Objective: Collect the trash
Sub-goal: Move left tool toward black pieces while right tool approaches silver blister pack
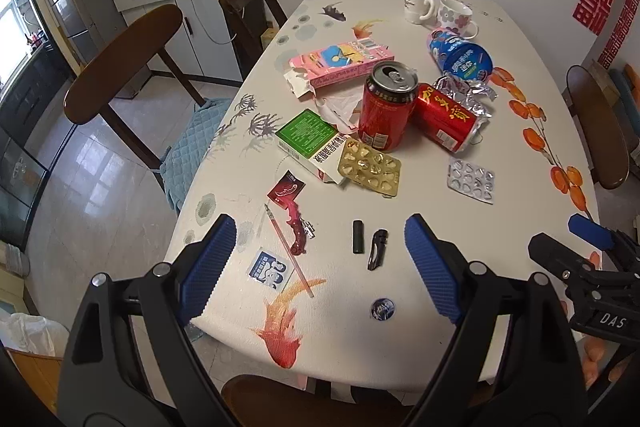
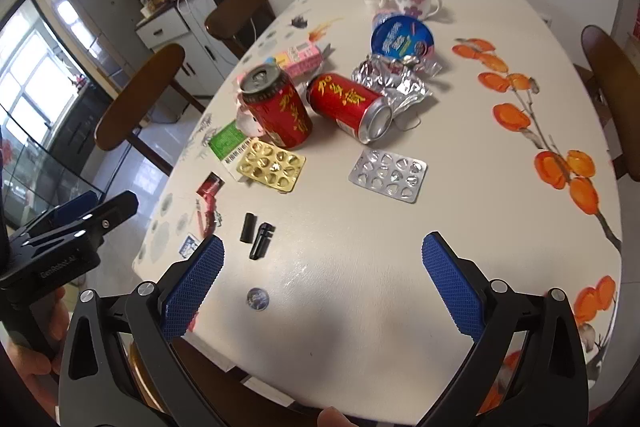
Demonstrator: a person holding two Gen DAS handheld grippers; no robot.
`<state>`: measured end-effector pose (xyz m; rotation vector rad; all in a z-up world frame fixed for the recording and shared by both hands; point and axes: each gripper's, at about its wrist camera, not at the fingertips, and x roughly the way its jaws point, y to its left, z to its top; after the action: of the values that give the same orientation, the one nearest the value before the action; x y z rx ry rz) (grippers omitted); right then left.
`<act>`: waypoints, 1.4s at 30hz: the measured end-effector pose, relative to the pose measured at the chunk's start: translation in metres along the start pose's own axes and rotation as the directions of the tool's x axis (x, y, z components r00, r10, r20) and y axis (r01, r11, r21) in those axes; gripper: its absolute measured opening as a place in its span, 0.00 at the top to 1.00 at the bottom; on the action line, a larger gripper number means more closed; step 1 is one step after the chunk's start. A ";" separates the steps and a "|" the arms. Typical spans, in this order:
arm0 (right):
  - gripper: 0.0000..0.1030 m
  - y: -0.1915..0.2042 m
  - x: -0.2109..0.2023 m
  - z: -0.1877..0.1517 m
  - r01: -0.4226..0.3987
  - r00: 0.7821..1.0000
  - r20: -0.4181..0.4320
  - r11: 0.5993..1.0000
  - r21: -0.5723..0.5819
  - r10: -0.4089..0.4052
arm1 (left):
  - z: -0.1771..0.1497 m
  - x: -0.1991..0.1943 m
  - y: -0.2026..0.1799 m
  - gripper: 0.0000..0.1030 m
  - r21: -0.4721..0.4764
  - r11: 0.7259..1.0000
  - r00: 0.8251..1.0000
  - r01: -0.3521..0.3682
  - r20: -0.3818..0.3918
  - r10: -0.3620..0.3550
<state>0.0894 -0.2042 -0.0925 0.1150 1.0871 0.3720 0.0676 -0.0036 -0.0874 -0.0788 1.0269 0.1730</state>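
Observation:
Trash lies on the white painted table (image 1: 400, 235). An upright red can (image 1: 386, 107) (image 2: 278, 107) stands beside a red can lying on its side (image 1: 448, 119) (image 2: 348, 107). Near them are a gold blister pack (image 1: 370, 167) (image 2: 270, 165), a silver blister pack (image 1: 471, 179) (image 2: 388, 174), a green-white box (image 1: 310, 143), a pink box (image 1: 340, 63), crumpled foil (image 1: 468, 95) (image 2: 394, 83) and a blue cup (image 1: 460, 57) (image 2: 402, 37). My left gripper (image 1: 316, 267) is open and empty above the table's near edge. My right gripper (image 2: 322, 287) is open and empty, further right.
Two mugs (image 1: 418, 3) (image 1: 458, 17) stand at the far end. Small black pieces (image 1: 368, 243), a thin pen (image 1: 288, 247), a red toy (image 1: 296, 227), a dark red sachet (image 1: 286, 189), a sticker (image 1: 270, 267) and a round cap (image 1: 382, 308) lie near the front. Wooden chairs (image 1: 124, 63) surround the table.

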 end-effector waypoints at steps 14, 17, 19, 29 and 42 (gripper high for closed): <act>0.05 -0.009 0.080 0.028 0.063 0.996 -0.060 0.998 0.001 -0.063 | 0.020 0.069 0.017 0.19 0.001 0.999 0.998 0.033 -0.048 -0.033; 0.05 0.001 0.088 0.031 0.065 0.997 -0.049 0.998 -0.007 -0.065 | 0.024 0.079 0.021 0.19 0.023 0.999 0.998 0.049 -0.047 -0.048; 0.05 0.004 0.095 0.032 0.086 0.995 -0.053 0.996 -0.005 -0.086 | 0.027 0.088 0.024 0.19 0.031 0.997 0.995 0.075 -0.061 -0.073; 0.05 -0.015 0.116 0.030 0.175 0.982 -0.074 0.985 0.011 -0.173 | 0.028 0.122 0.007 0.19 0.076 0.987 0.985 0.141 -0.111 -0.132; 0.06 -0.044 0.143 0.033 0.178 0.976 -0.124 0.984 -0.015 -0.179 | 0.037 0.157 -0.013 0.22 0.051 0.989 0.981 0.138 -0.143 -0.129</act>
<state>0.1873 -0.1923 -0.2091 -0.0096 1.2105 0.2216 0.1801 0.0059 -0.2033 -0.1051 1.1616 0.0138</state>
